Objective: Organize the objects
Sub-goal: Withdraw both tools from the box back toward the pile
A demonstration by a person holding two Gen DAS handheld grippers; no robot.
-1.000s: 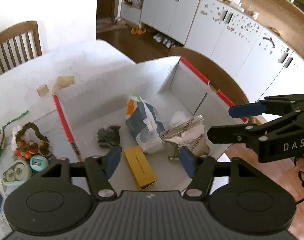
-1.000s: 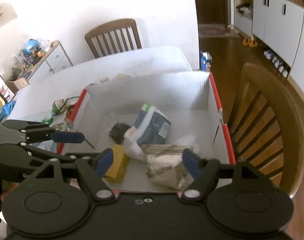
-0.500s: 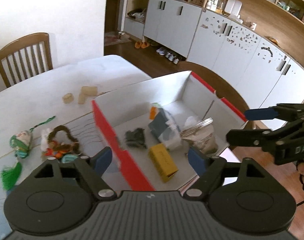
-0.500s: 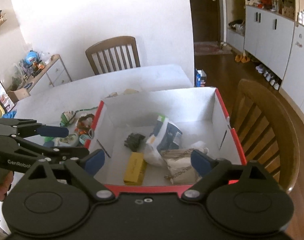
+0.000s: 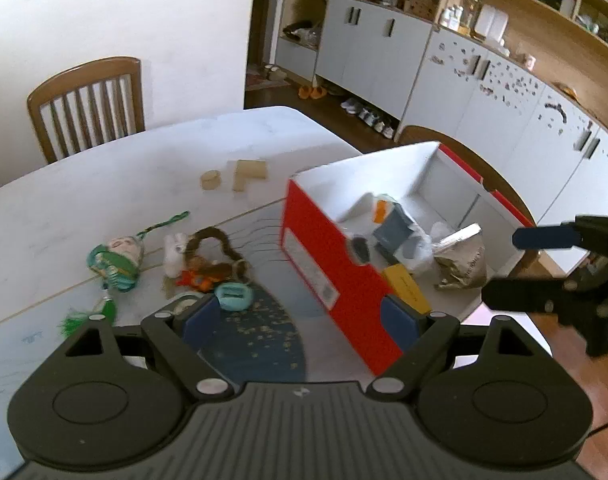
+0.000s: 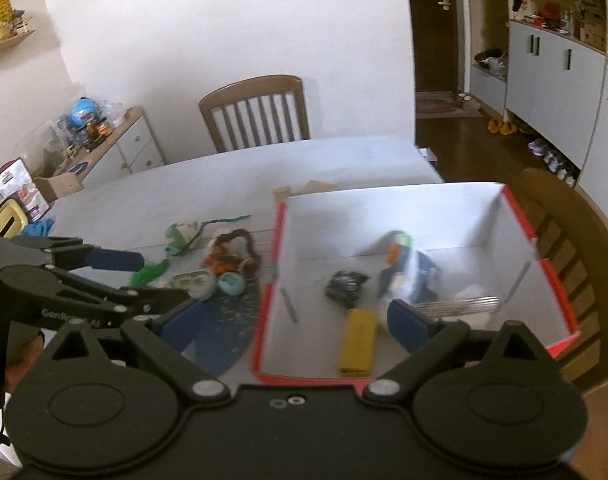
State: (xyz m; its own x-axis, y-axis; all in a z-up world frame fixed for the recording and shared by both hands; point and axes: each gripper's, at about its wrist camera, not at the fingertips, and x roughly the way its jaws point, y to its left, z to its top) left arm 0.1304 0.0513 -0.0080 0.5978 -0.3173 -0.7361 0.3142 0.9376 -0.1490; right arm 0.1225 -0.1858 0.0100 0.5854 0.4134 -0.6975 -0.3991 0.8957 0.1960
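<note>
Both grippers hang spread apart and grip nothing: the left gripper [image 5: 299, 320] at bottom centre of its view, the right gripper [image 6: 295, 326] likewise. Left of centre, a green doll [image 5: 117, 260], a brown wreath [image 5: 215, 252] and a teal case [image 5: 232, 297] lie on the white table [image 5: 103, 184]. Right of centre stands the red box [image 5: 332, 280], holding a yellow pack [image 6: 358, 344], a blue bag [image 6: 404, 276] and a silver pouch [image 5: 462, 264].
</note>
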